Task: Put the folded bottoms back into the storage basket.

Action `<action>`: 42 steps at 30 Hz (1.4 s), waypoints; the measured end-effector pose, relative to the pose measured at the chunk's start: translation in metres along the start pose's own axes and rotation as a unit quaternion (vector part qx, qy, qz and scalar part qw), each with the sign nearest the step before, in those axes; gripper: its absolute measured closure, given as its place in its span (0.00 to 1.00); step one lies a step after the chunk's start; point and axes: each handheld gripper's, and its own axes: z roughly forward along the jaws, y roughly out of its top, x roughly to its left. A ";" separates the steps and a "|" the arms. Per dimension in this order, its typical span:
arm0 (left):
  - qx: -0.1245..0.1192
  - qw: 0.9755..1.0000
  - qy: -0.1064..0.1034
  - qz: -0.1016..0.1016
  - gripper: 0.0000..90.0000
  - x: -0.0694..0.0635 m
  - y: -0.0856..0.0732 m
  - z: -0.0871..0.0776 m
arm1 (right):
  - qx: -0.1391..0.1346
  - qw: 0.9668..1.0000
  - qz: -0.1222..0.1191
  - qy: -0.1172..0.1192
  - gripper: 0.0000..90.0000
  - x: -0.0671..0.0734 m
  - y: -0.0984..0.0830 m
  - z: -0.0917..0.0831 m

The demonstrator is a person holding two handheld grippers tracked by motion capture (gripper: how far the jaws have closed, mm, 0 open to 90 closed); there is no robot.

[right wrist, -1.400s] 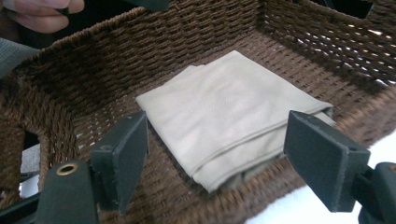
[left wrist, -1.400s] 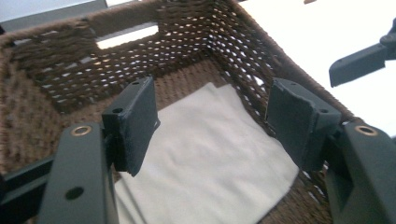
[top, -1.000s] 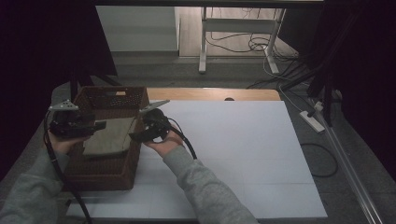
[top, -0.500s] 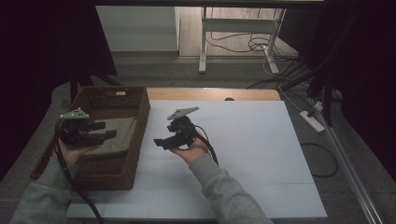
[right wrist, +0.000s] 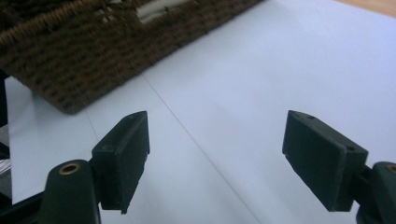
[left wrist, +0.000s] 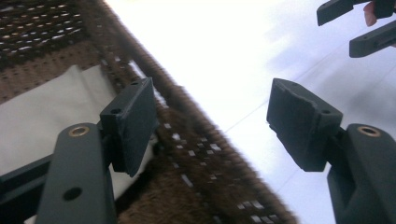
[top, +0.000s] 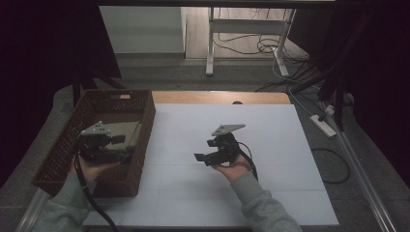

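White table [top: 270, 145] up top, brown wicker basket [top: 63, 150] at its left edge with a folded pale cloth [top: 126, 133] inside. Left gripper [left wrist: 212, 116] hovers over the basket's rim, jaws wide apart (nothing between them). Right gripper [top: 203, 157], over bare tabletop, likewise spread and empty.

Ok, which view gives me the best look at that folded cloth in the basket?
The high view: the folded cloth lies in the wicker basket, with the left tongs over it. The left gripper view catches one pale corner behind a jaw; the right gripper view shows a sliver through the basket's handle hole.
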 end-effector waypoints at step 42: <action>0.000 1.000 -0.016 0.016 0.34 -0.037 -0.030 -0.001 | 0.021 0.994 0.045 -0.102 0.28 -0.073 -0.111 -0.132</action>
